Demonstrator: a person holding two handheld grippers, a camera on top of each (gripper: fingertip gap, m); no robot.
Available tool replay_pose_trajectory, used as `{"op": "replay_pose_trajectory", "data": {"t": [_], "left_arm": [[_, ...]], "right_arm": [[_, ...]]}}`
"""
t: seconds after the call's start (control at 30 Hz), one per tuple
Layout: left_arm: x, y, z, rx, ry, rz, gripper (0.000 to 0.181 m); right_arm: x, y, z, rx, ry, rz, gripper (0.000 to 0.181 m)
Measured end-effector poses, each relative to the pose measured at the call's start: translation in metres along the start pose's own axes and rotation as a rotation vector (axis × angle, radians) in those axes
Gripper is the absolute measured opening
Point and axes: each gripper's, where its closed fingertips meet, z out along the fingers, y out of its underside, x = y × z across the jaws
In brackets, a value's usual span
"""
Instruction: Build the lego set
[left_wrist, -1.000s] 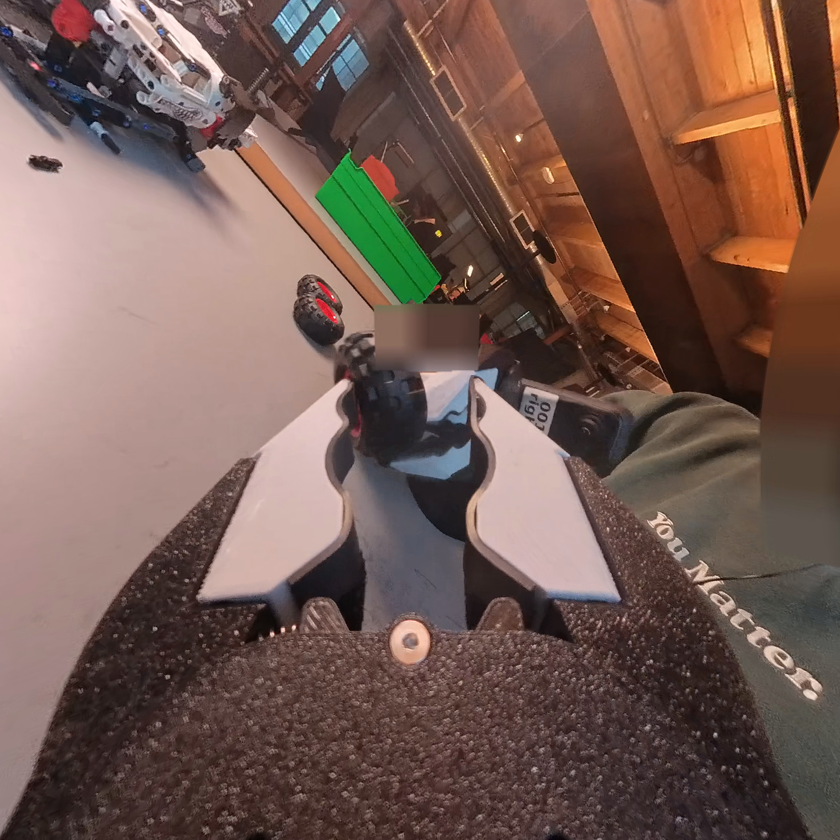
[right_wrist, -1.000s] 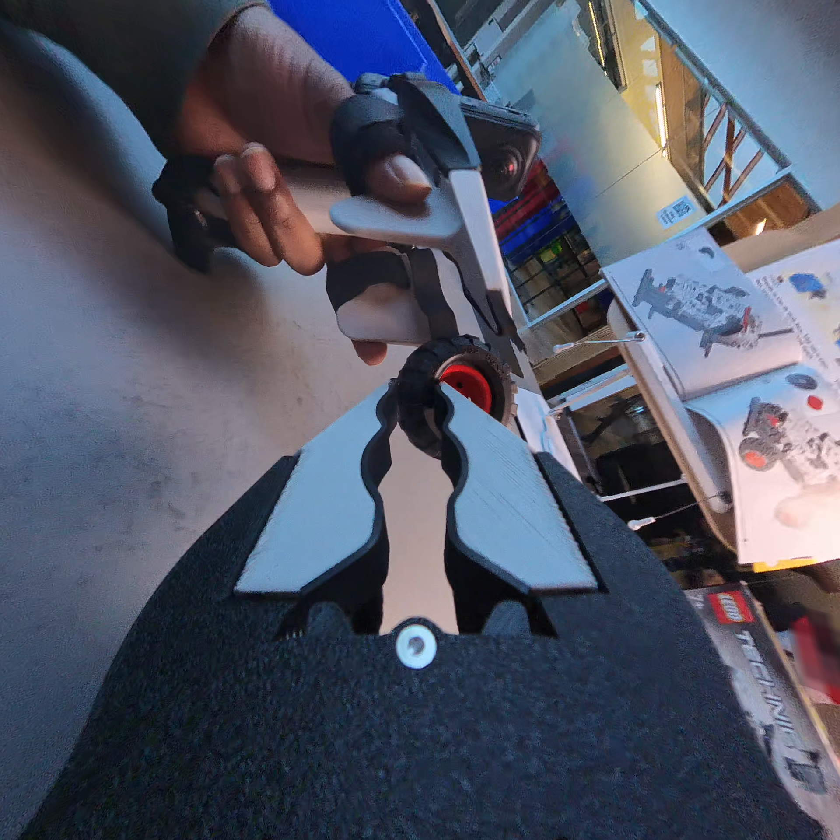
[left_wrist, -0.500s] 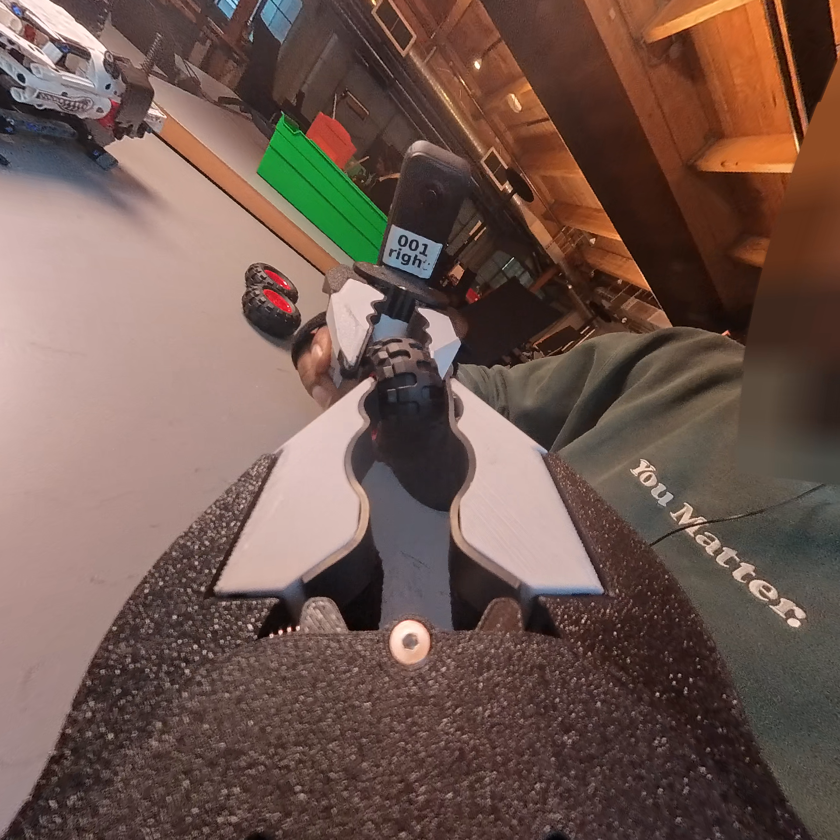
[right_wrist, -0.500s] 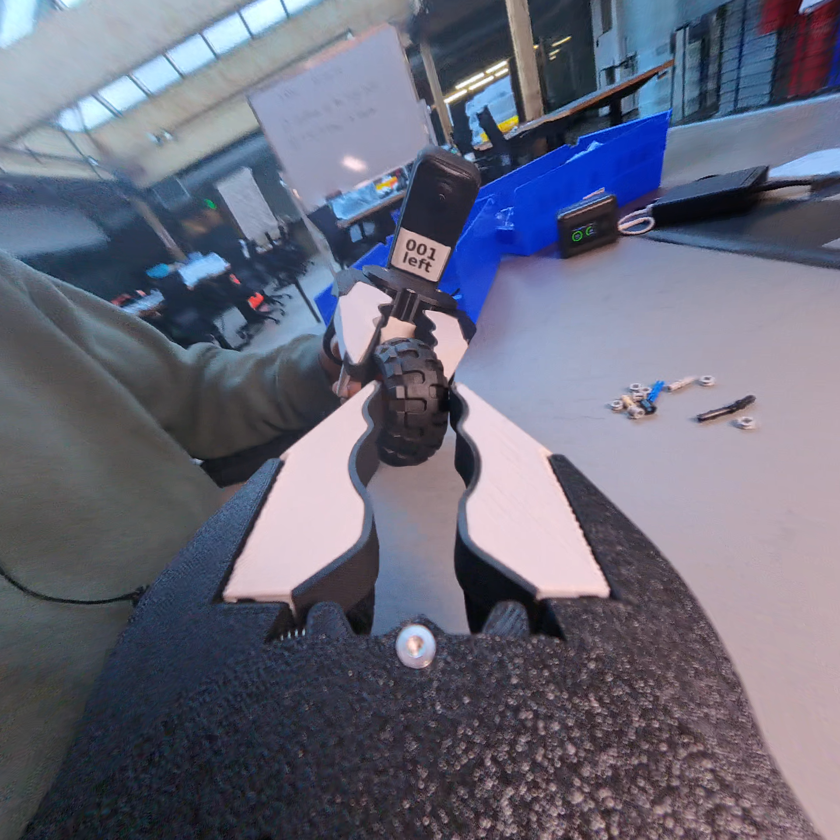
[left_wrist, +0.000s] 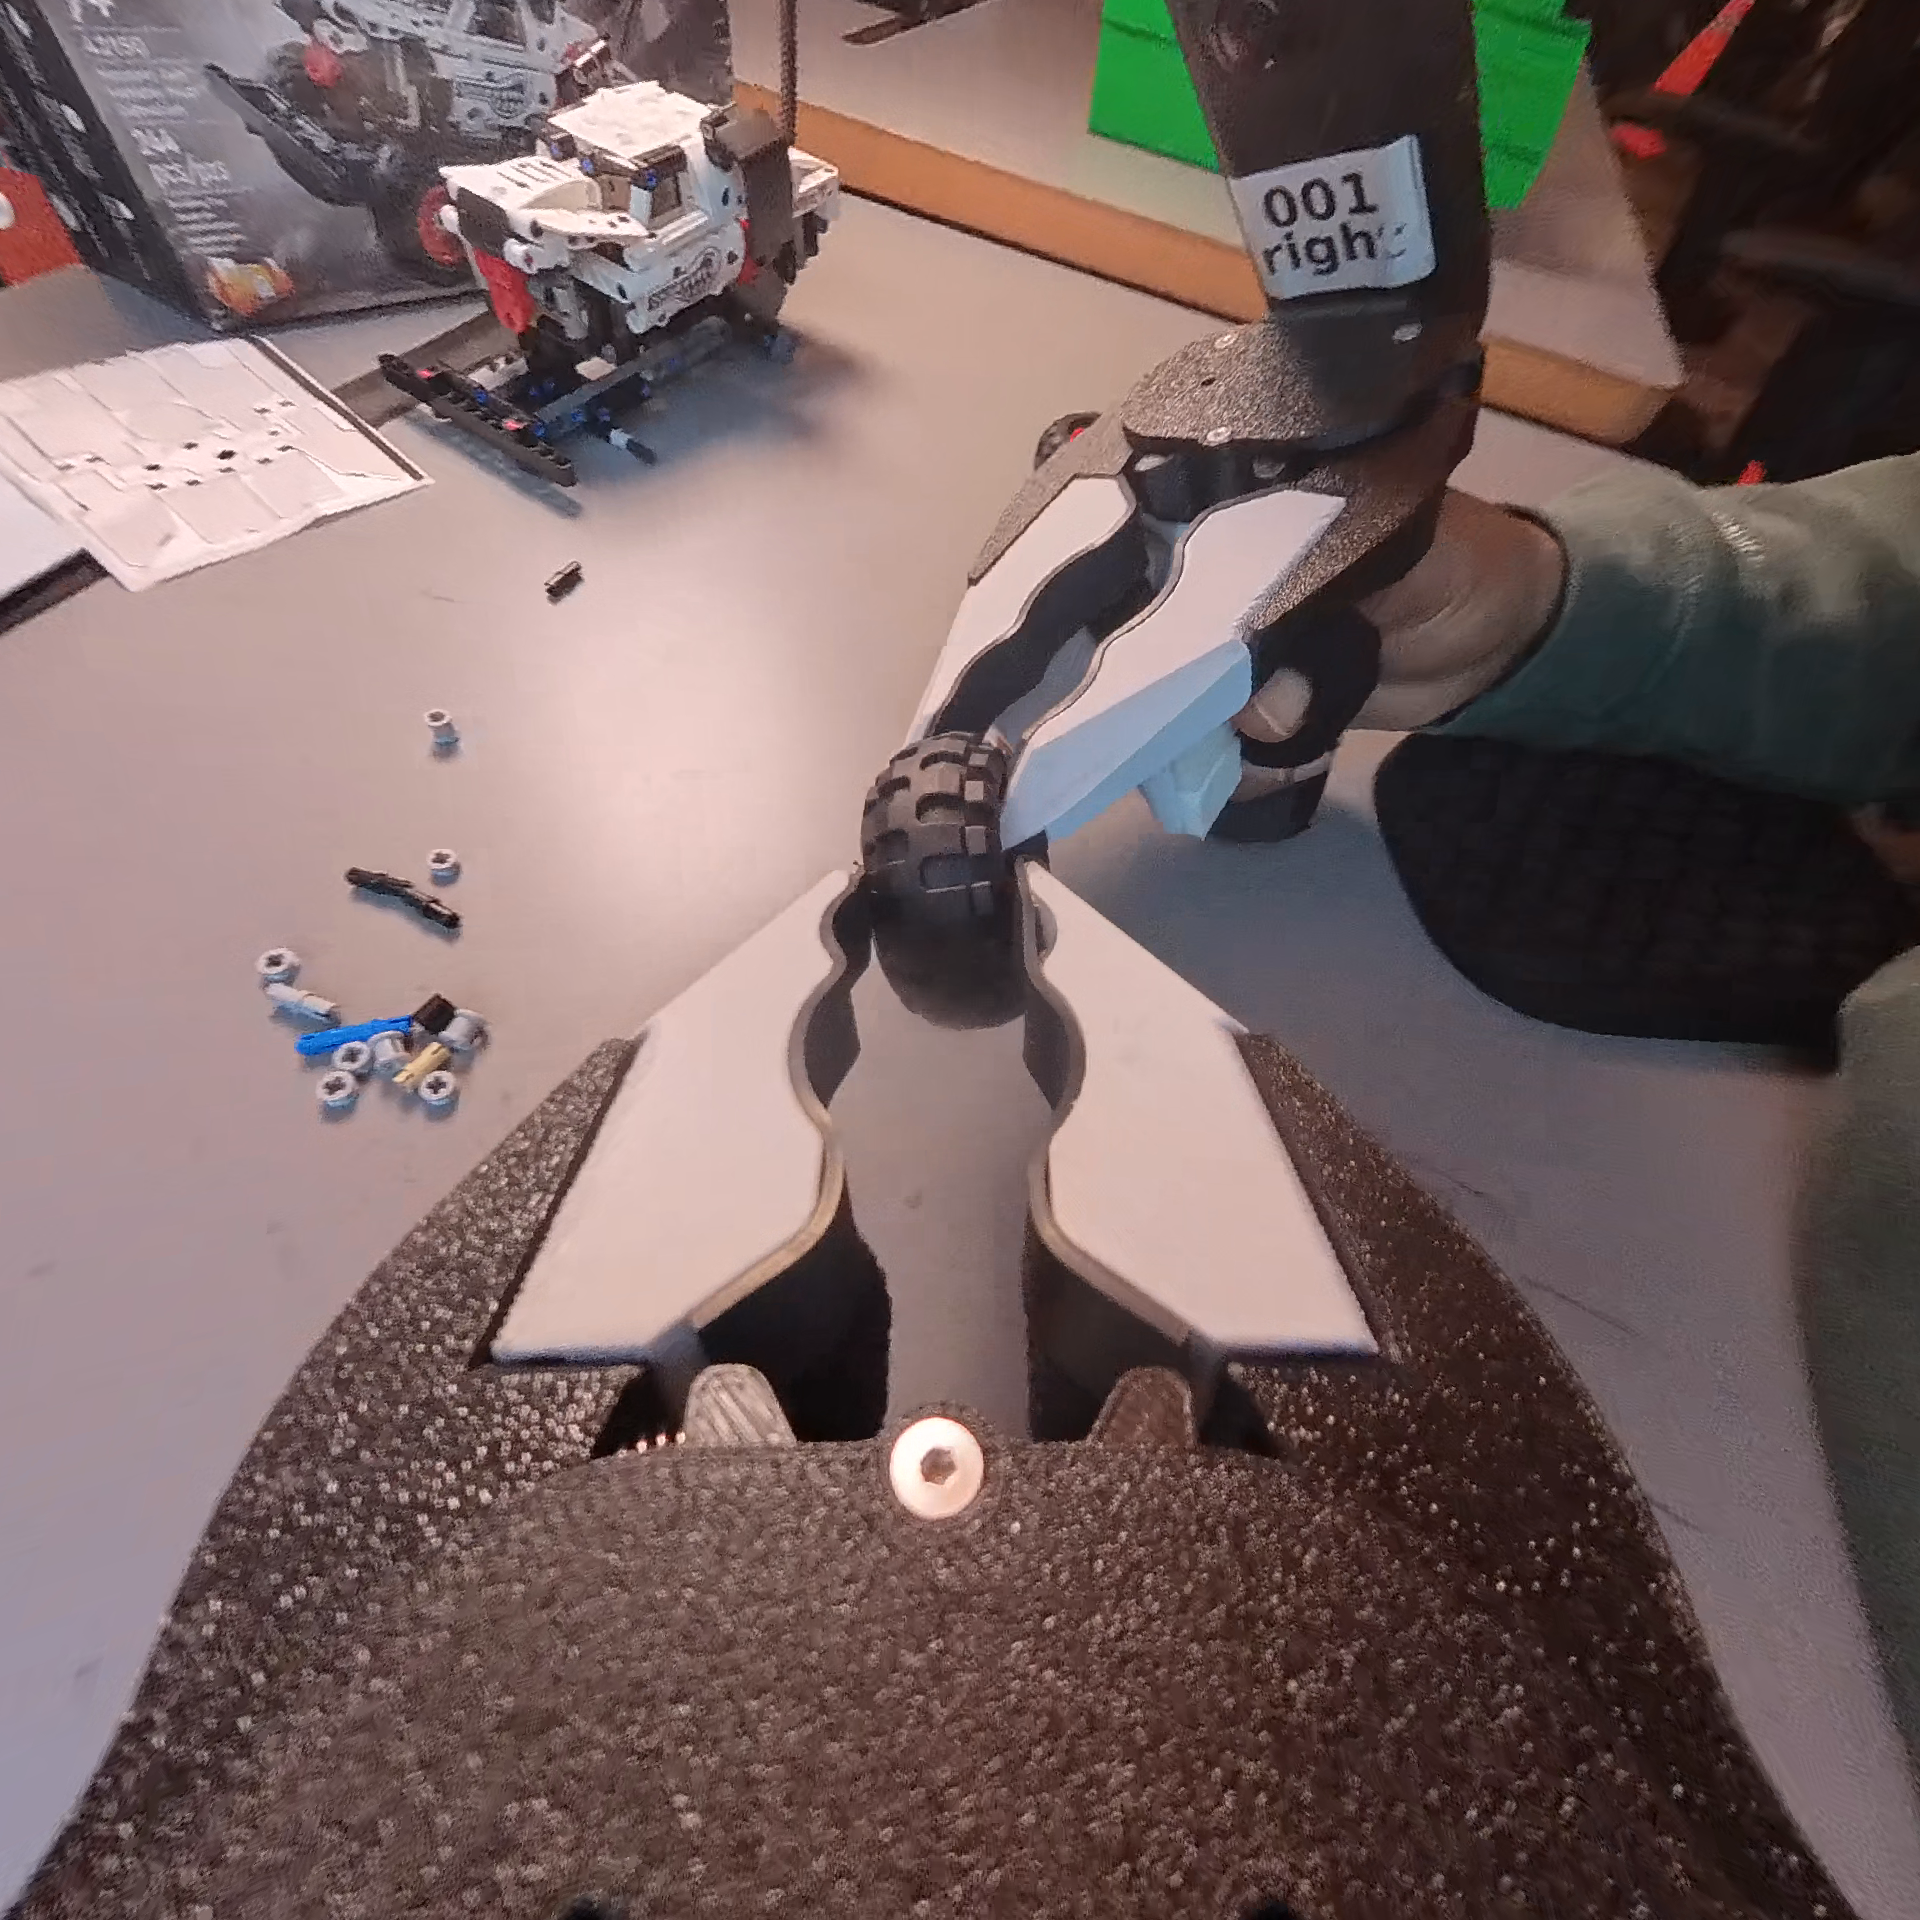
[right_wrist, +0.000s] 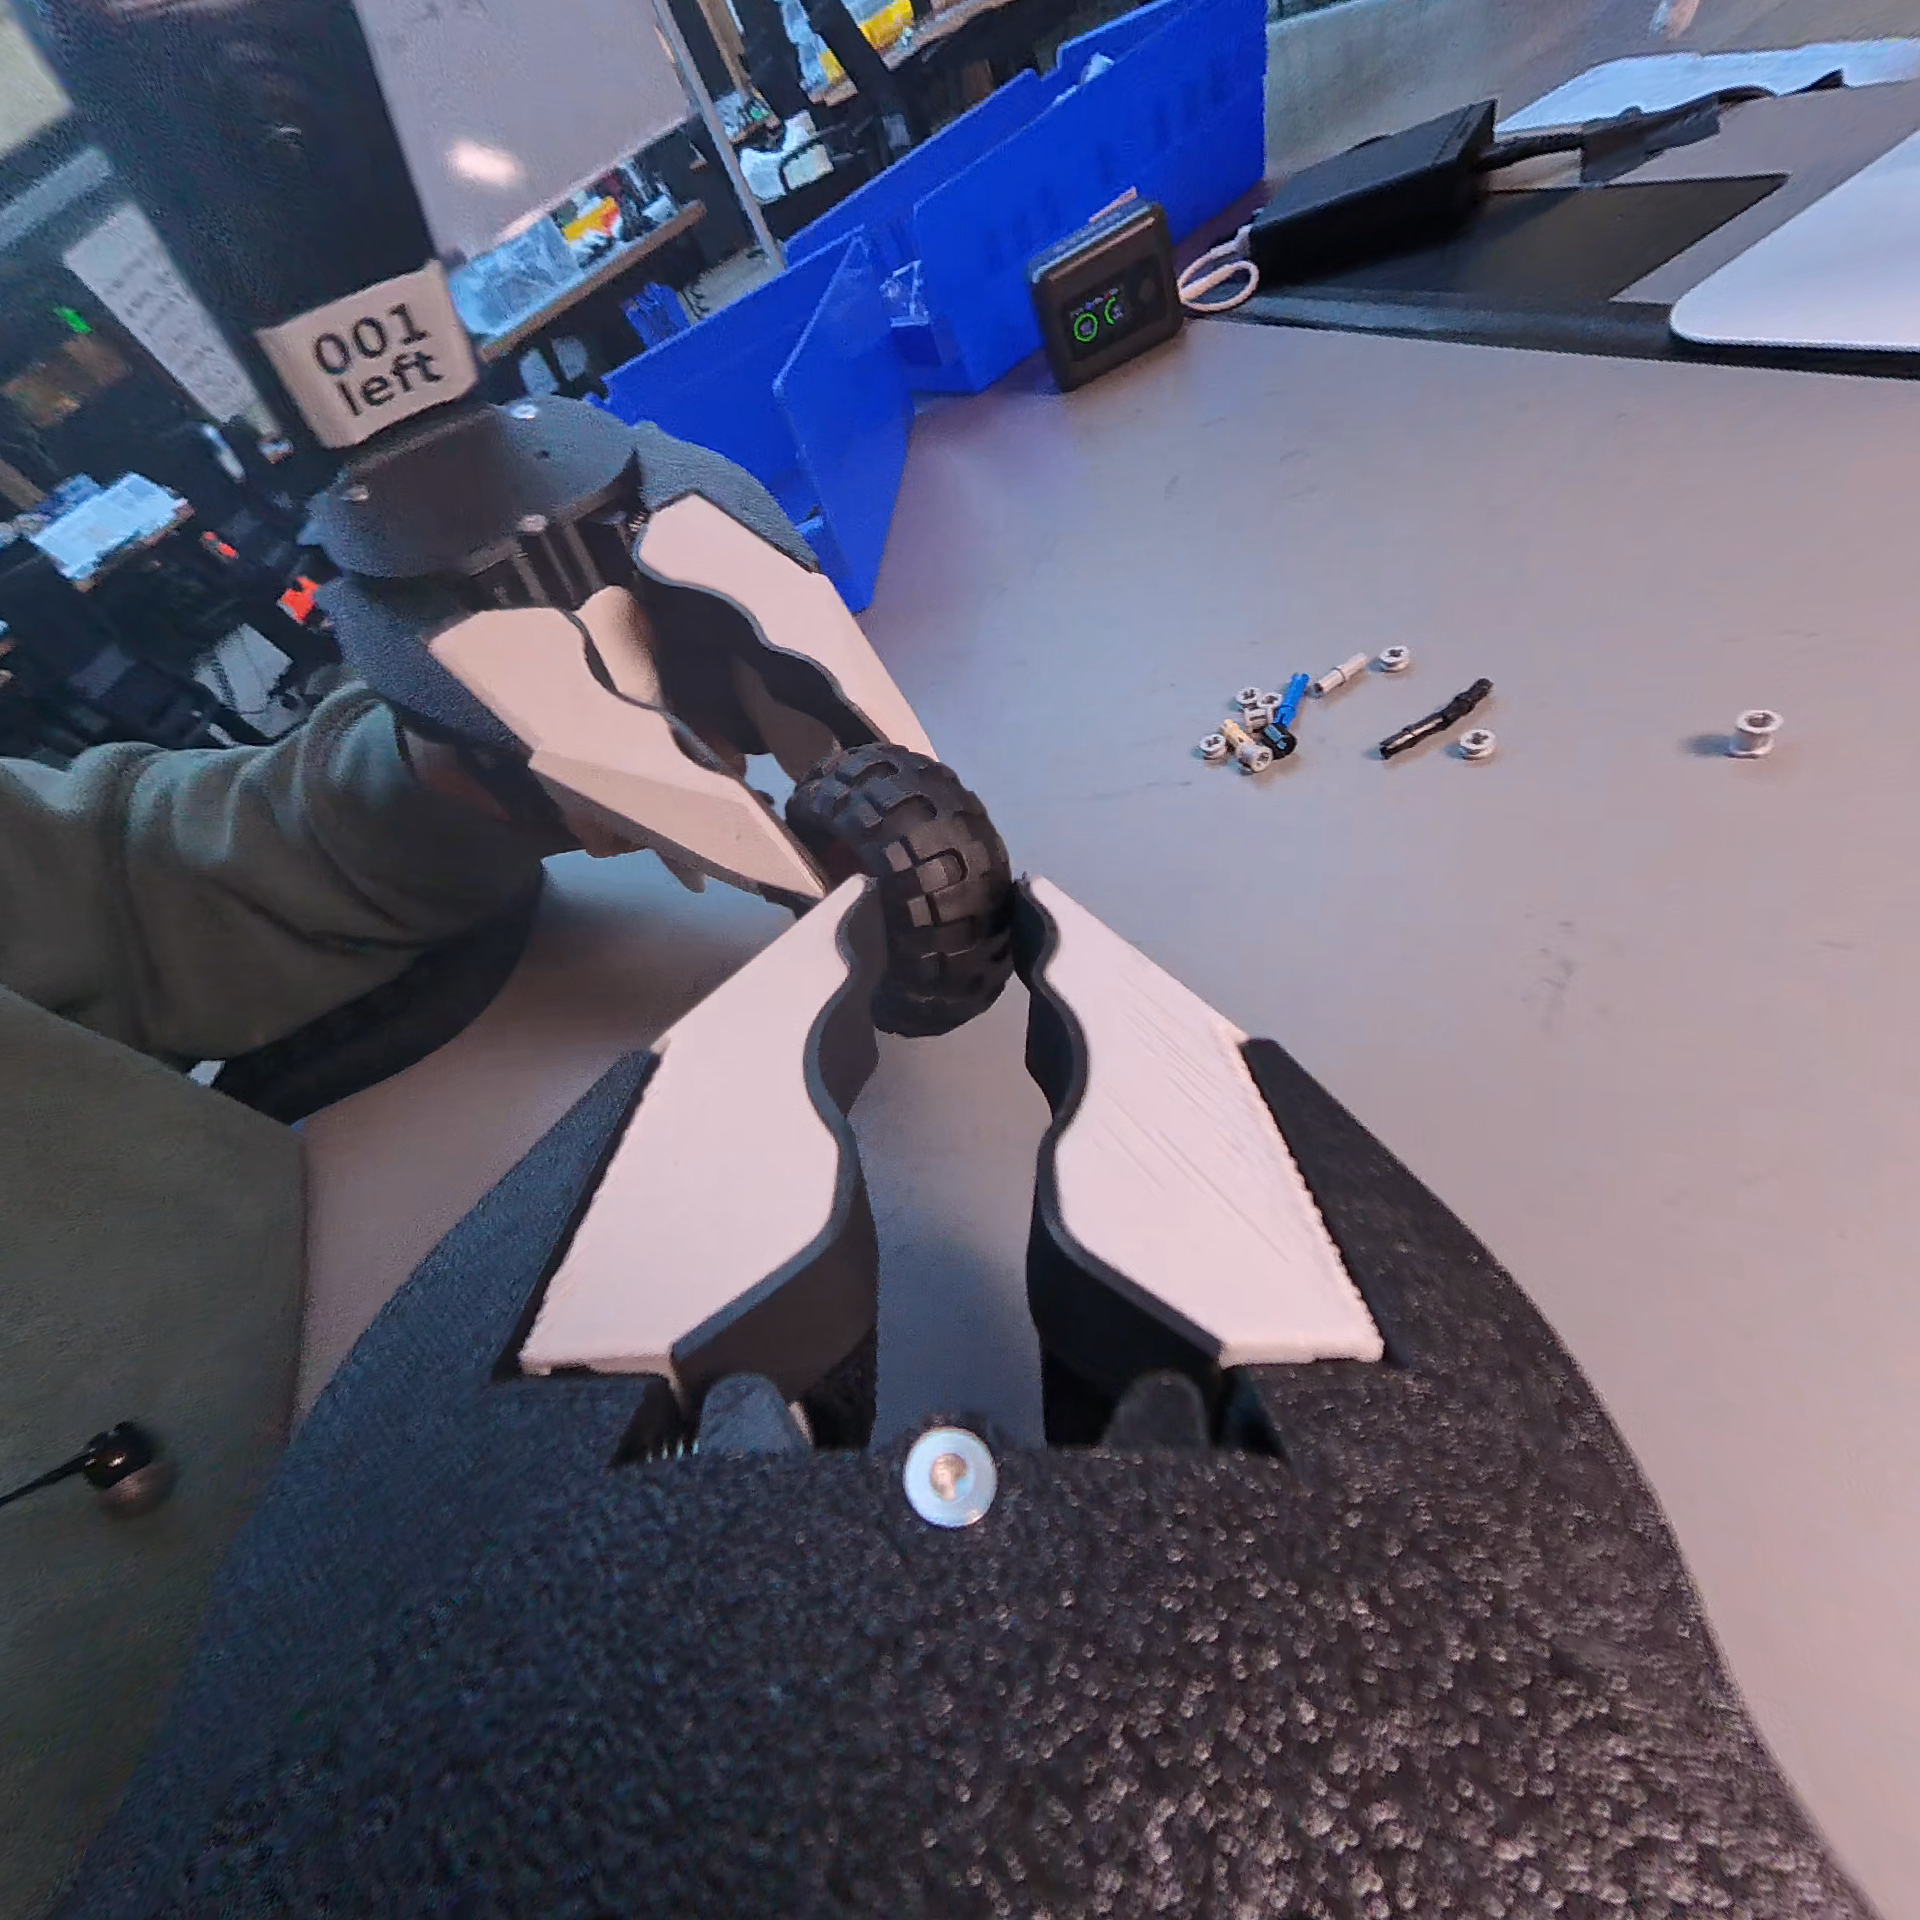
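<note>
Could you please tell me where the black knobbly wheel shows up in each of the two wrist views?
Left wrist view: the wheel sits centre frame, between this gripper's fingertips.
Right wrist view: the wheel sits centre, between the fingertips.
Shared landmark: the pile of small loose parts on the grey table.

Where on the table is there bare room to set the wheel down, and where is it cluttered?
Bare grey table lies between the small-parts cluster and the two grippers holding the wheel, and right of the black axle. It is crowded near the truck model, box and instruction sheet.
</note>
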Motion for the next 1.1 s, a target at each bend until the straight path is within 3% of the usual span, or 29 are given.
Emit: {"op": "replay_pose_trajectory", "data": {"t": [0.27,0.3,0.37,0.43,0.5,0.6,0.67,0.77,0.9,1.0,1.1], "left_arm": [[-0.008,0.006,0.011,-0.052,-0.219,0.157,0.021],[-0.001,0.003,0.012,-0.035,-0.199,0.168,0.021],[0.038,0.003,0.022,-0.046,-0.066,0.295,0.000],[0.039,0.010,0.032,-0.106,-0.107,0.372,0.000],[0.031,-0.002,0.021,-0.026,-0.037,0.217,0.000],[0.031,0.004,0.013,0.000,0.045,0.154,0.000],[0.025,-0.007,0.004,0.063,0.078,0.105,0.000],[0.007,-0.010,-0.006,0.101,0.108,-0.046,0.036],[0.014,-0.027,-0.015,0.246,0.314,-0.290,0.052],[0.035,-0.033,-0.019,0.262,0.549,-0.446,0.050],[0.050,-0.036,-0.023,0.271,0.634,-0.437,0.032]], "right_arm": [[0.019,0.007,0.000,-0.036,0.160,-0.042,0.017],[0.023,0.009,0.000,-0.054,0.206,-0.089,0.011],[0.045,0.000,-0.006,-0.039,0.363,-0.195,0.000],[0.034,-0.010,-0.004,-0.030,0.282,-0.175,0.000],[0.031,-0.011,-0.008,-0.025,0.329,-0.268,0.002],[0.028,-0.016,-0.019,0.049,0.220,-0.143,0.002],[0.020,-0.025,-0.024,0.121,0.103,-0.089,0.001],[0.026,-0.026,-0.027,0.147,0.093,-0.012,0.002],[-0.011,-0.029,-0.019,0.186,-0.106,-0.026,0.002],[-0.033,-0.032,-0.018,0.221,-0.178,-0.107,0.002],[-0.043,-0.032,-0.018,0.230,-0.157,-0.228,0.002]]}}
